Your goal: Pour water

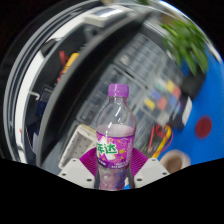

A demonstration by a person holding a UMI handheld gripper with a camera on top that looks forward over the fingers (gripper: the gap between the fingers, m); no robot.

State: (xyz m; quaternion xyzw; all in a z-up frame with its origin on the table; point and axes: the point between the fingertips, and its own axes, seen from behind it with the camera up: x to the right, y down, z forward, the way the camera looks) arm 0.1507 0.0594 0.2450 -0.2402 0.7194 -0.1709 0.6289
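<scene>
A clear plastic bottle with a purple screw cap stands upright between the two fingers of the handheld gripper, seen from the camera riding on the tool. The bottle carries a purple and green label around its lower body, and its base drops out of sight between the fingers, so what it rests on cannot be made out. The pale fingers flank the bottle closely at either side, with slivers of the magenta pads showing against the label; the claw appears to be pinching the bottle, though the strong curve of the lens makes the contact on each side hard to confirm. The cap is on the bottle. Beyond the bottle, a tilted scene of dark shelving or panels crowded with small coloured items fills the middle distance, their nature too blurred to tell. A green leafy plant sits off to the right of the bottle, well beyond it, beside a broad blue surface that bears a dark red round spot. Just right of the right finger lies a small round brown-and-white object, possibly a cup seen from above.
</scene>
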